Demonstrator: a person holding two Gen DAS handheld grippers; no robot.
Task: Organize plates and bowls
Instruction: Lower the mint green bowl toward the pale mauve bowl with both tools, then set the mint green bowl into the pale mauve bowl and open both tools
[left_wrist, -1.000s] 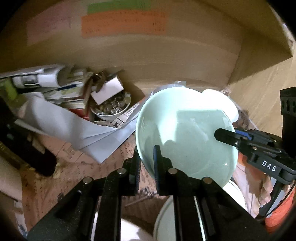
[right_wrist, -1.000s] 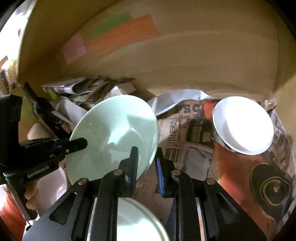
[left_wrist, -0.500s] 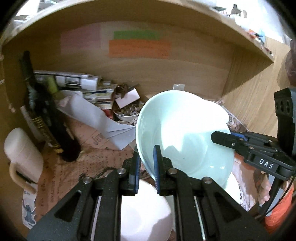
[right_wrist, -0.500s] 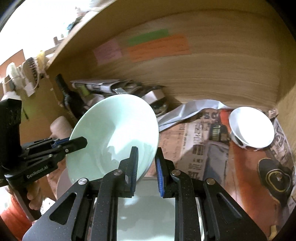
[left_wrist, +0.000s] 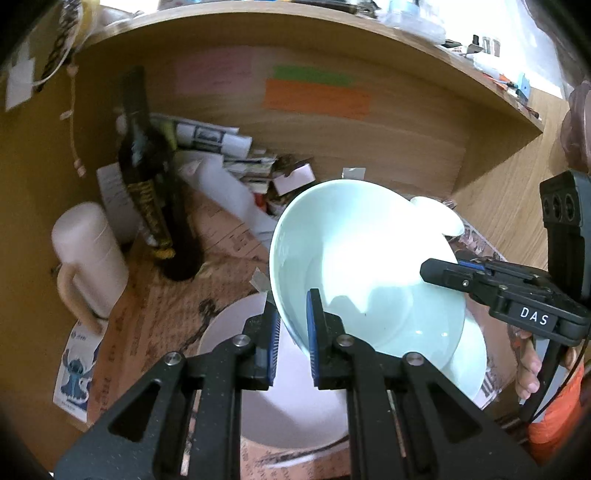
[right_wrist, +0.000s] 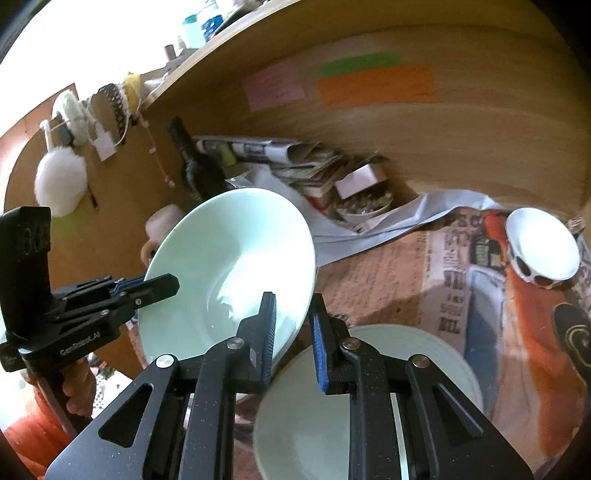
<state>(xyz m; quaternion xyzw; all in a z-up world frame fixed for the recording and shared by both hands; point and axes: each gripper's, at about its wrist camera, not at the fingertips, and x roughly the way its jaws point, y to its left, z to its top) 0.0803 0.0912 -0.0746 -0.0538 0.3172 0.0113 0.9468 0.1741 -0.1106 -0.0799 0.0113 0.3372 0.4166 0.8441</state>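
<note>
Wooden alcove: back panel (left_wrist: 369, 136) carries pink, green and orange paper notes (left_wrist: 317, 98). Shelf board (right_wrist: 236, 40) above, in bright daylight. Left side panel (right_wrist: 110, 184) holds hung items. Newspaper (right_wrist: 454, 280) lines the base.

Dark bottle (left_wrist: 155, 192) beside white mug (left_wrist: 90, 258) (newspaper (right_wrist: 454, 280) underneath)

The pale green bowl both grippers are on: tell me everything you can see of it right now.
The pale green bowl is glossy, ceramic-looking, wide and deep, with a plain rim and an empty inside. It is lifted and tilted, its opening facing the cameras. The left gripper clamps one rim edge; the right gripper clamps the opposite edge, one finger inside and one outside each time. It hangs above a white plate and another pale dish on the newspaper-covered shelf.
</note>
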